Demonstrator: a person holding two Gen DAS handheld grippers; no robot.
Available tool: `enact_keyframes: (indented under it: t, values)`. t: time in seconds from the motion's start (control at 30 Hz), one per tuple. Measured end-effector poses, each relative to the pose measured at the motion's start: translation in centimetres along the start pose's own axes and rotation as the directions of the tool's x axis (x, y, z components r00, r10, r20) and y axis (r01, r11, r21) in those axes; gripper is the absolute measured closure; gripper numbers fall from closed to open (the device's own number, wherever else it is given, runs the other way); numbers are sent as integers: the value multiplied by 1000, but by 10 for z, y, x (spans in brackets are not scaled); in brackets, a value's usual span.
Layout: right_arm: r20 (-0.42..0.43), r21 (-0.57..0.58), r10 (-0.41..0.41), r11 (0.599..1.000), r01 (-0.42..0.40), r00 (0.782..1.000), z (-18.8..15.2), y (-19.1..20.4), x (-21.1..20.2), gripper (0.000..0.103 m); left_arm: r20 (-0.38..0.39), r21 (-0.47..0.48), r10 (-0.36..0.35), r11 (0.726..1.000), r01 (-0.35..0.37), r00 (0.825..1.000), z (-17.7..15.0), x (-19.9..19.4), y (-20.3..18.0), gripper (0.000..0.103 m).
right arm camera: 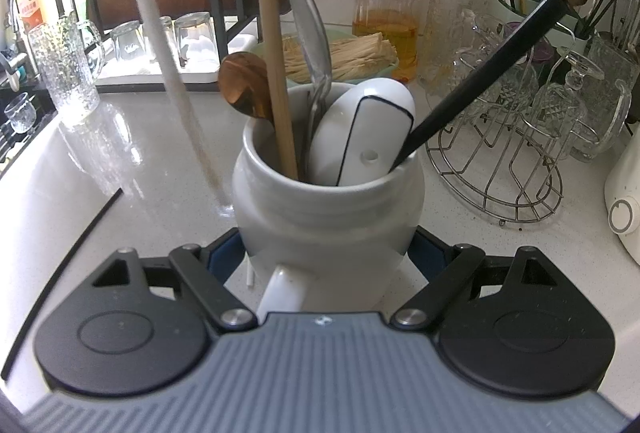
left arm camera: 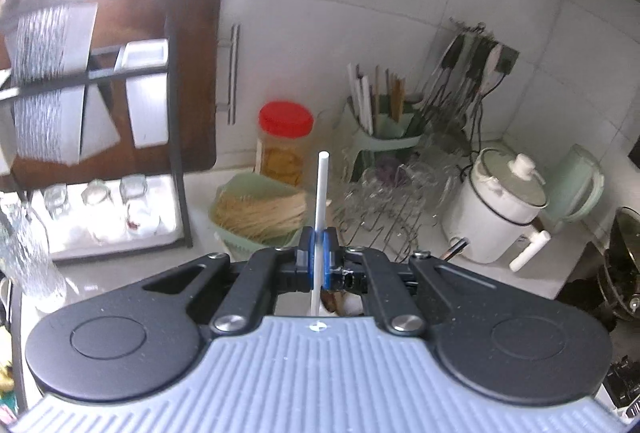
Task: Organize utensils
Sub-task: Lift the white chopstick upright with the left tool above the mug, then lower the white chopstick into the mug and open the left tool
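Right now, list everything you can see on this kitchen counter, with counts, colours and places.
white chopstick: one, white, pinched upright in left tongs
mug: one, white, clamped by right tongs
utensils in mug: wooden spoon, metal spoon, white ceramic spoon, tan chopstick, black chopstick
jar: one, red lid, behind mug
wire rack: one, metal, right of mug, holding glassware
left tongs: shut on chopstick
right tongs: gripping mug
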State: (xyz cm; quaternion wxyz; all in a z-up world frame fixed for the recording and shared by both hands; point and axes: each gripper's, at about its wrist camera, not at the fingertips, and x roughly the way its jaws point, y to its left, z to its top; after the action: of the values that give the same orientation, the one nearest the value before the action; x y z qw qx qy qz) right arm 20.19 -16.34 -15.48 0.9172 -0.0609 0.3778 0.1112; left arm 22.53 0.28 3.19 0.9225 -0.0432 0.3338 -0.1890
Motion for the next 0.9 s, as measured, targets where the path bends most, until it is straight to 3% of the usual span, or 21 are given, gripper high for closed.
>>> enact_keyframes:
  t: [0.3, 0.5, 0.6, 0.9]
  values:
    - [9, 7, -2, 1000, 1, 1000, -1, 0, 0, 13, 67, 43, -55, 998, 52, 996, 21, -34, -26, 99]
    - [10, 7, -1, 1000, 1, 1000, -2, 0, 0, 13, 124, 58, -66, 997, 59, 990, 22, -27, -36, 98]
    - [10, 7, -1, 1000, 1, 1000, -2, 0, 0, 13, 109, 74, -71, 995, 63, 992, 20, -10, -39, 98]
    - [17, 6, 0, 1000, 0, 1000, -2, 0, -1, 13, -75, 116, -83, 989, 92, 994, 13, 45, -41, 98]
